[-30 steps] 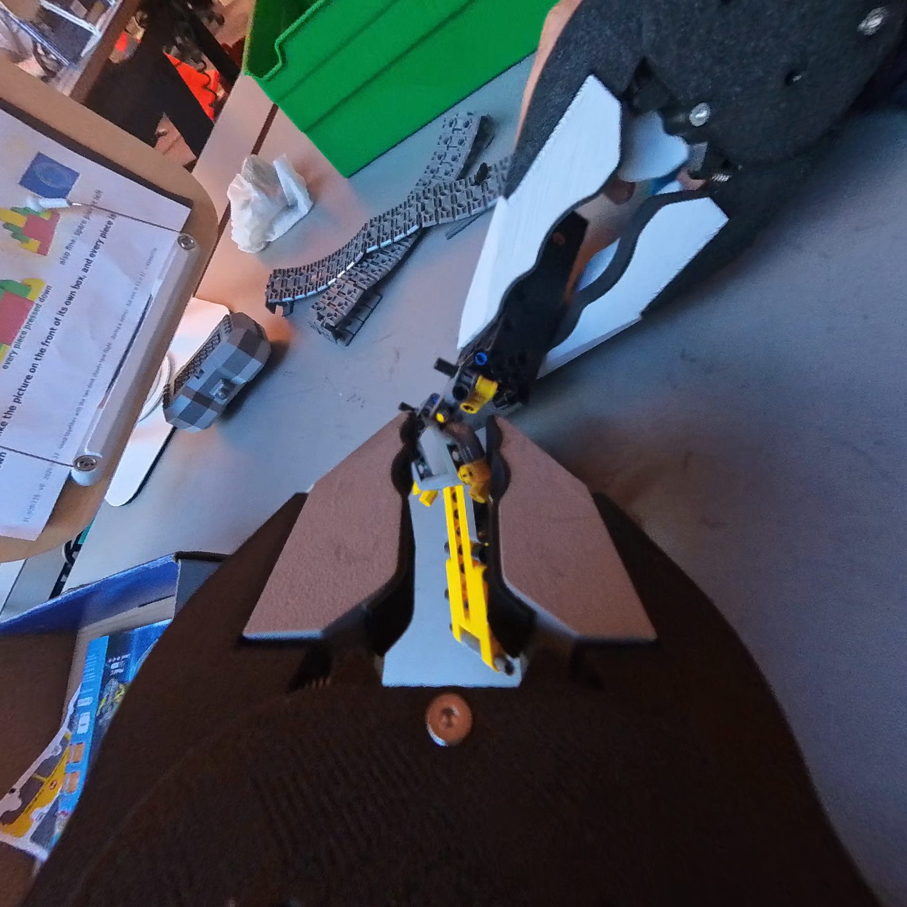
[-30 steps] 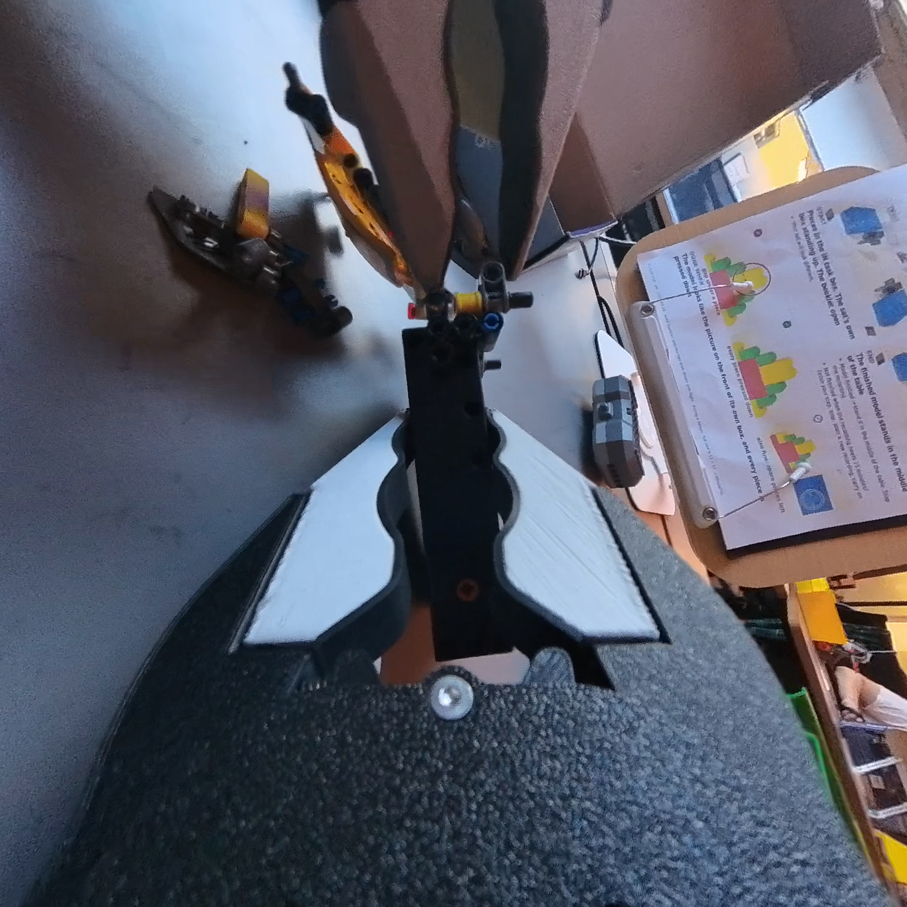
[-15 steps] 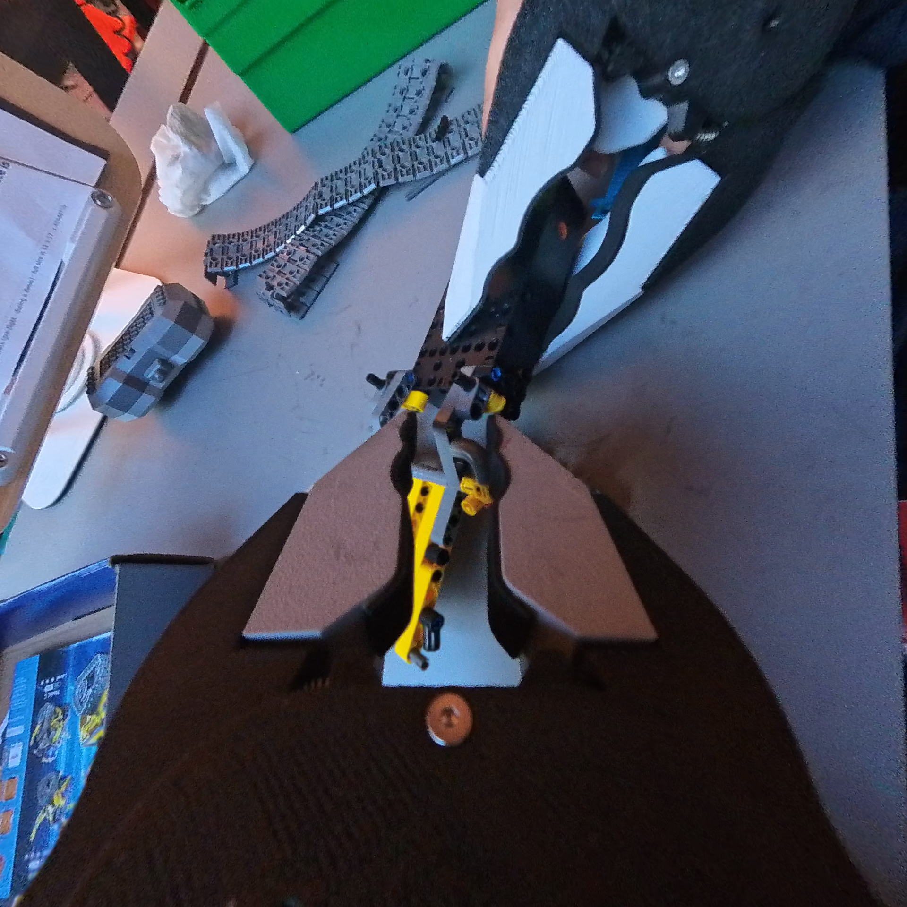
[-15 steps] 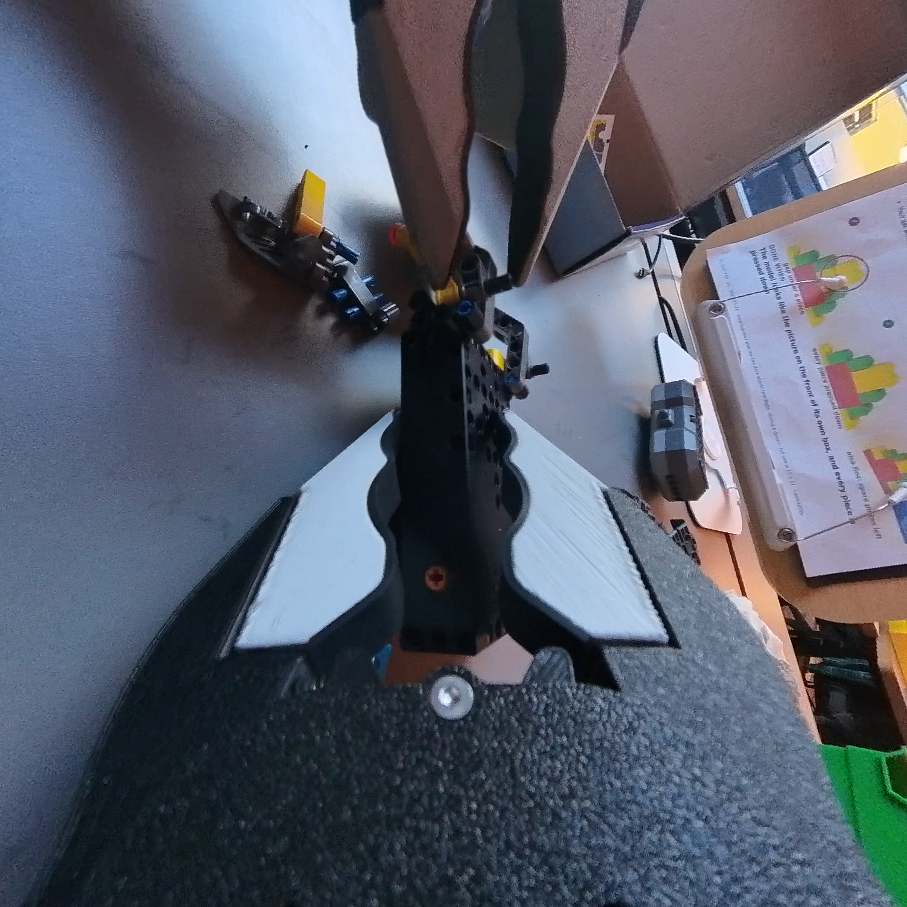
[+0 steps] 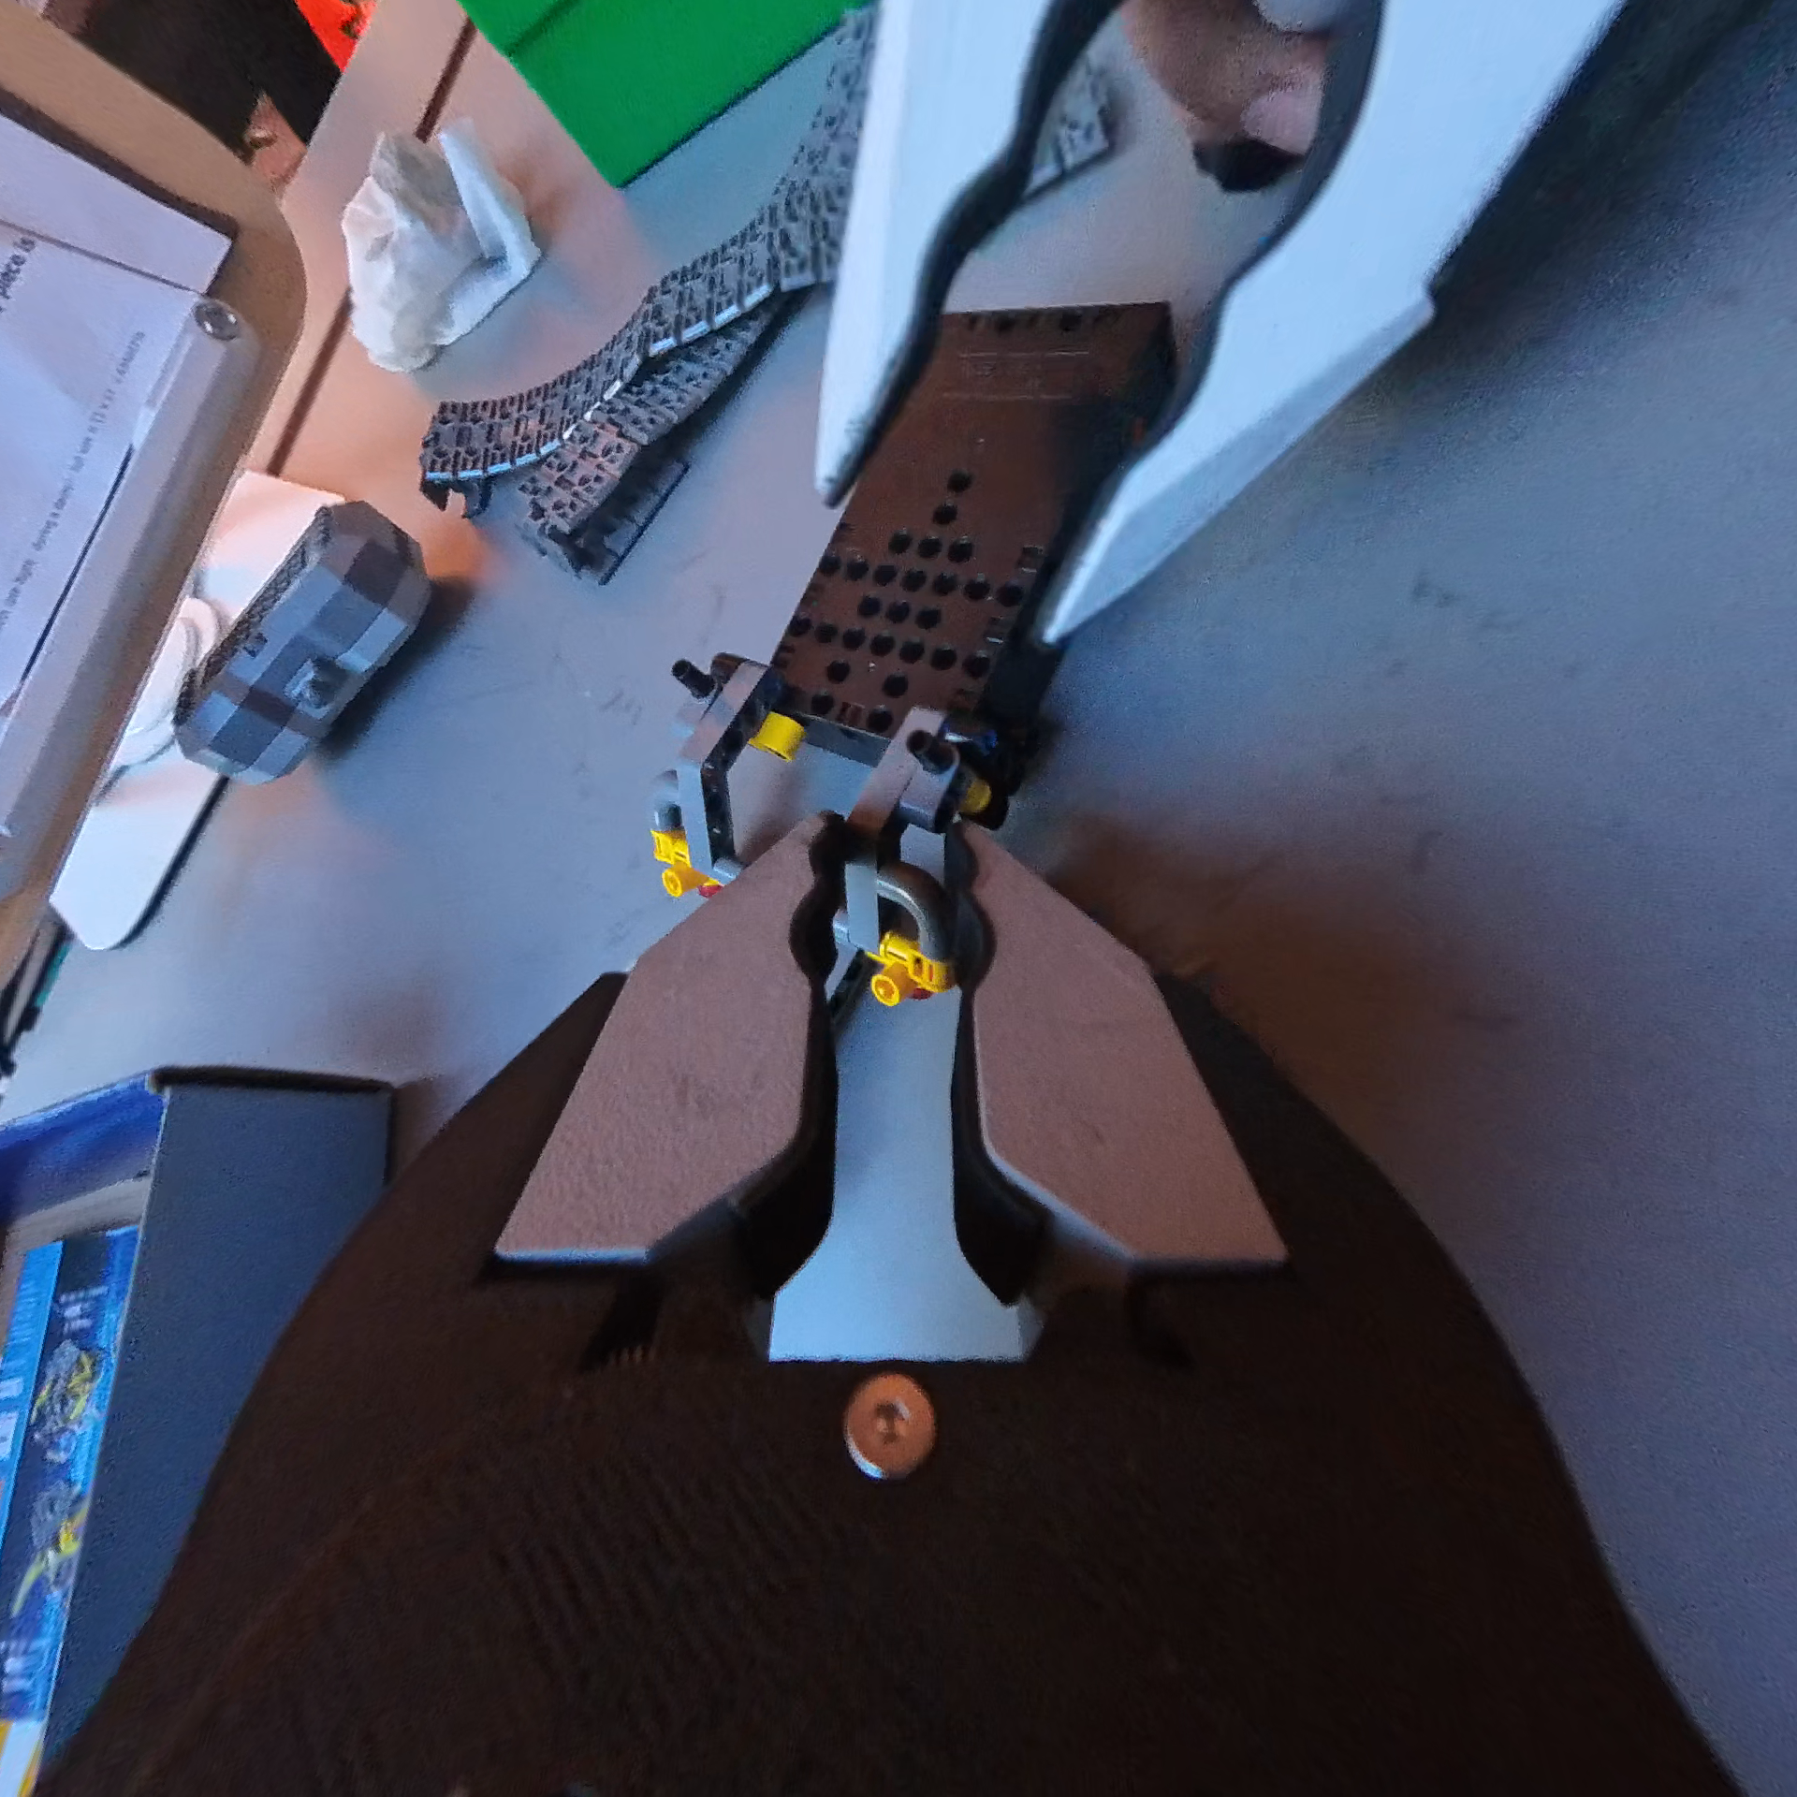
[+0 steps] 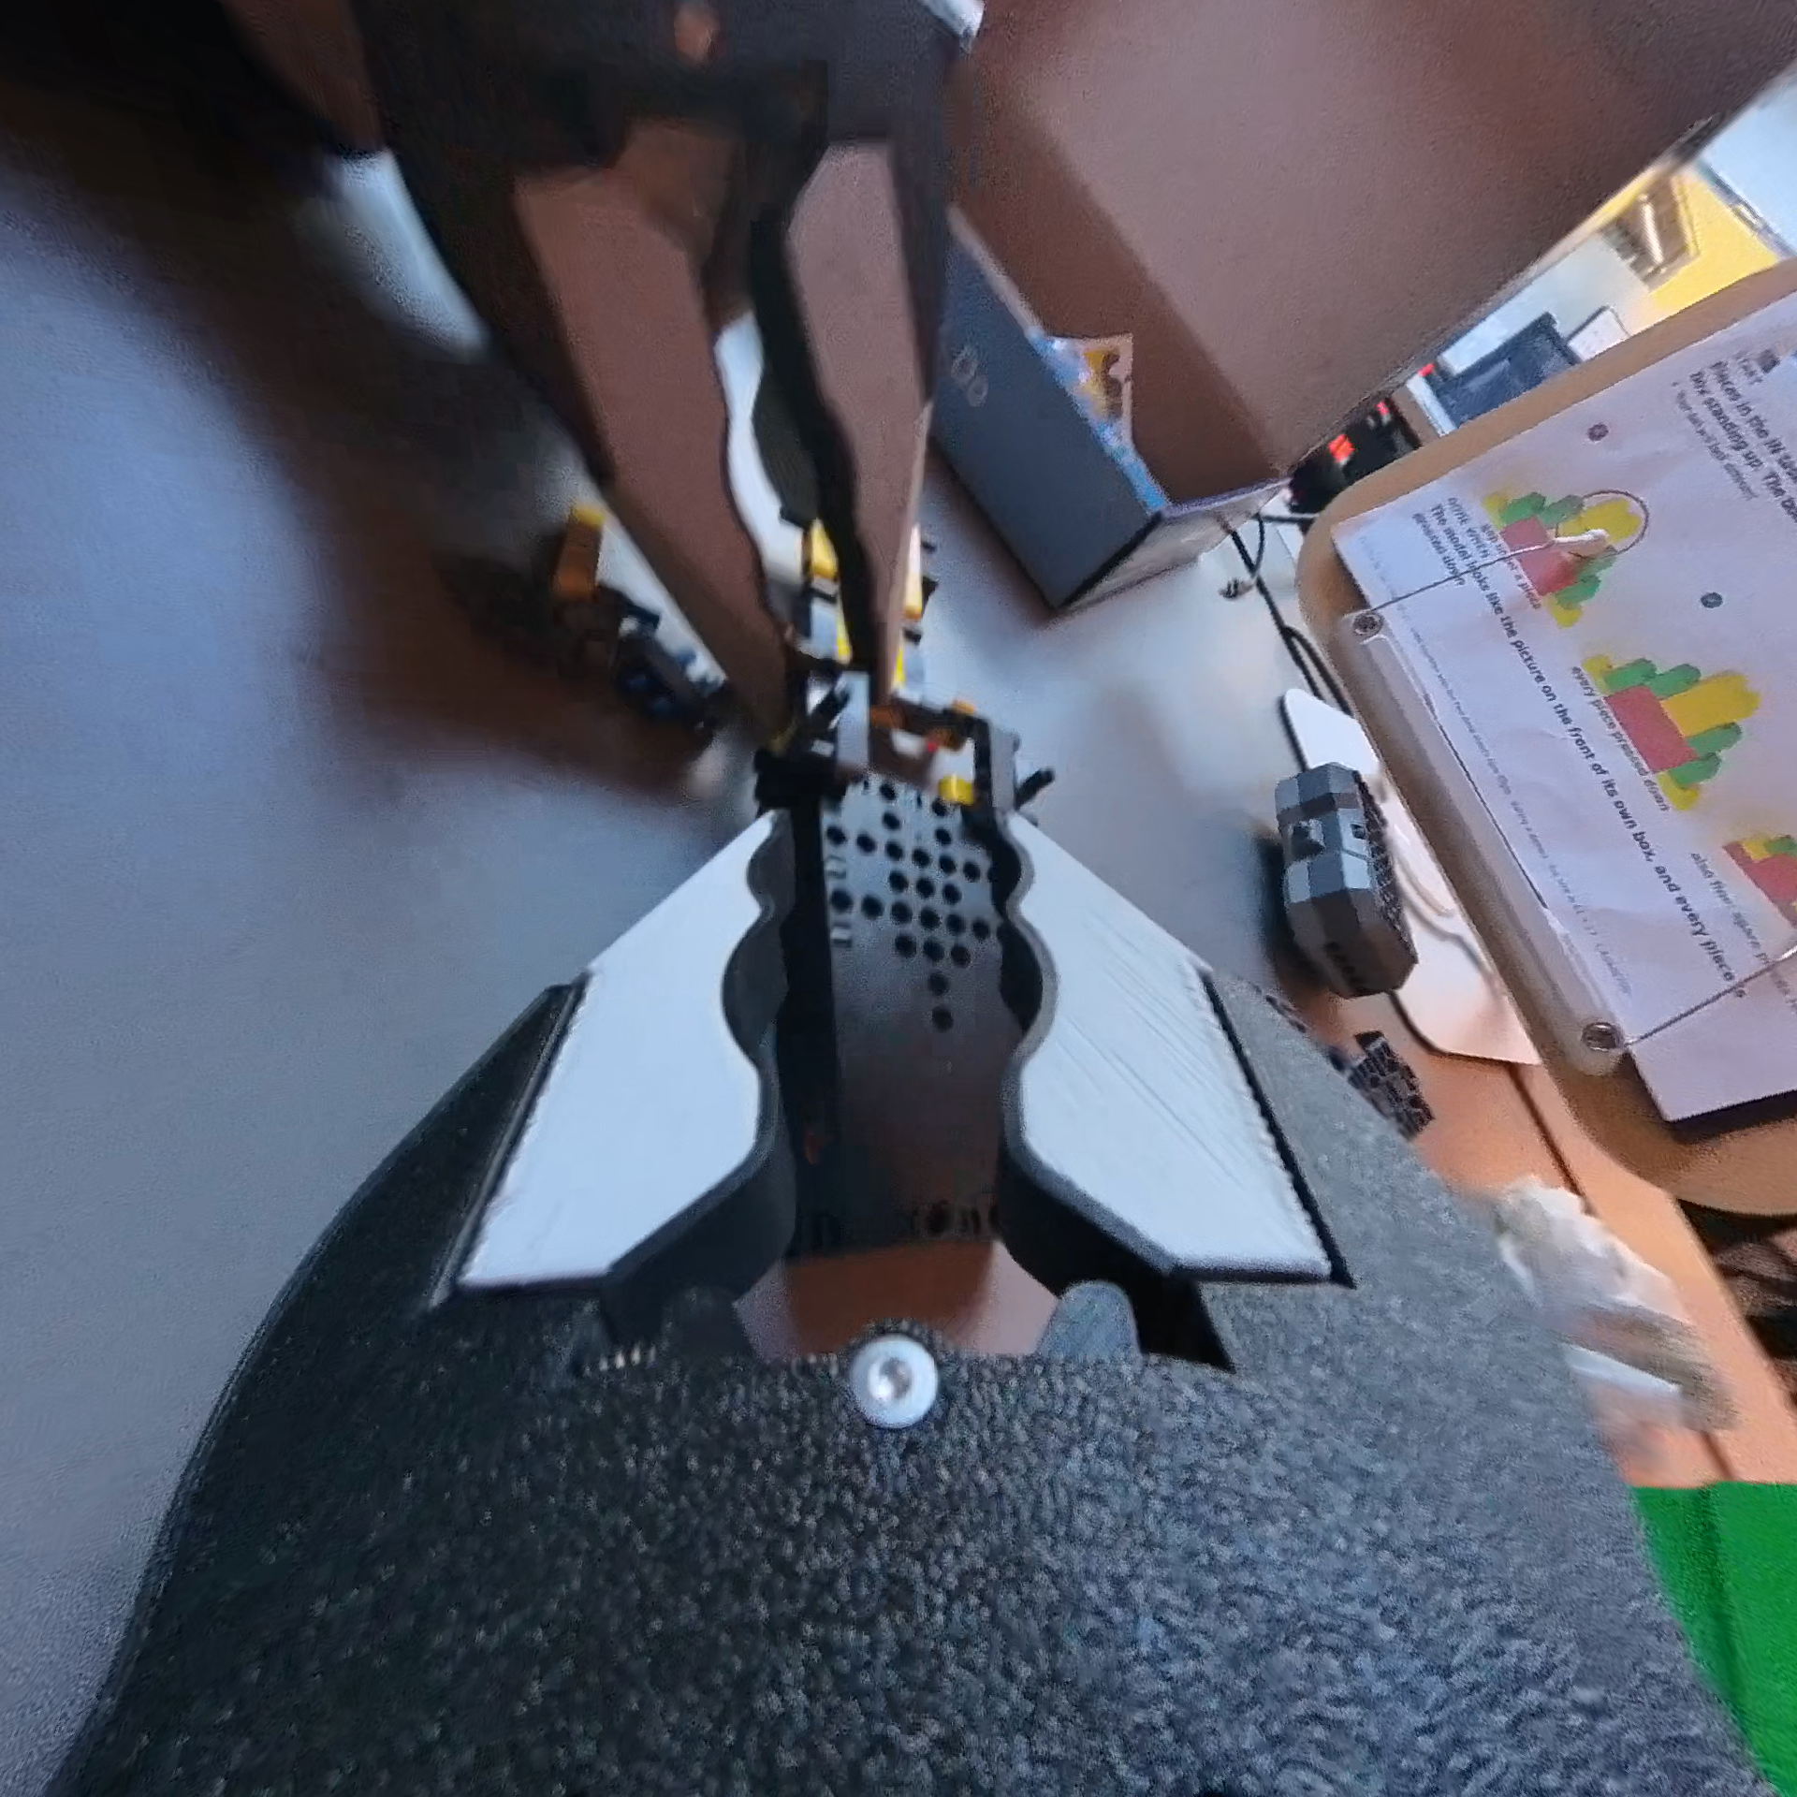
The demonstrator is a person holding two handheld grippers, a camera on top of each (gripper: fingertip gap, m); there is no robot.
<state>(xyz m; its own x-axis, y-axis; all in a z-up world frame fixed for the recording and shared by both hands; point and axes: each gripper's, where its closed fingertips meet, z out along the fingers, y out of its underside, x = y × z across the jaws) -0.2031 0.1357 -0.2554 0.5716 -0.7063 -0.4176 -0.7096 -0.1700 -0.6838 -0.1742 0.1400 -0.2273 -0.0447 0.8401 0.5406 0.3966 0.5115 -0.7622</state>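
My left gripper (image 5: 880, 836) has brown pads and is shut on a small grey link piece with yellow pins (image 5: 890, 924). That piece joins a grey frame (image 5: 720, 768) at the end of a black perforated block (image 5: 933, 545). My right gripper (image 6: 895, 807) has white pads and is shut on this black block (image 6: 914, 953), whose broad holed face is turned up. The two grippers face each other tip to tip just above the grey table (image 5: 1410, 778). The left gripper also shows in the right wrist view (image 6: 836, 690), blurred.
Grey track strips (image 5: 622, 389), a crumpled white tissue (image 5: 428, 243), a grey faceted block (image 5: 301, 642) and a green bin (image 5: 661, 68) lie at the far left. An instruction board (image 6: 1604, 729) and a blue box (image 5: 88, 1361) stand alongside. A small black and yellow assembly (image 6: 613, 632) lies on the table. The gap from one gripper's tips to the other's is roughly 5 cm. Both grippers' tips are roughly 35 cm from the crumpled white tissue (image 5: 428, 243). Seen from the right wrist view (image 6: 1585, 1292) as well.
The black block has turned from edge-on to show its broad holed face. The long yellow beam no longer shows between my left fingers. The grey frame with yellow pins has come into view.
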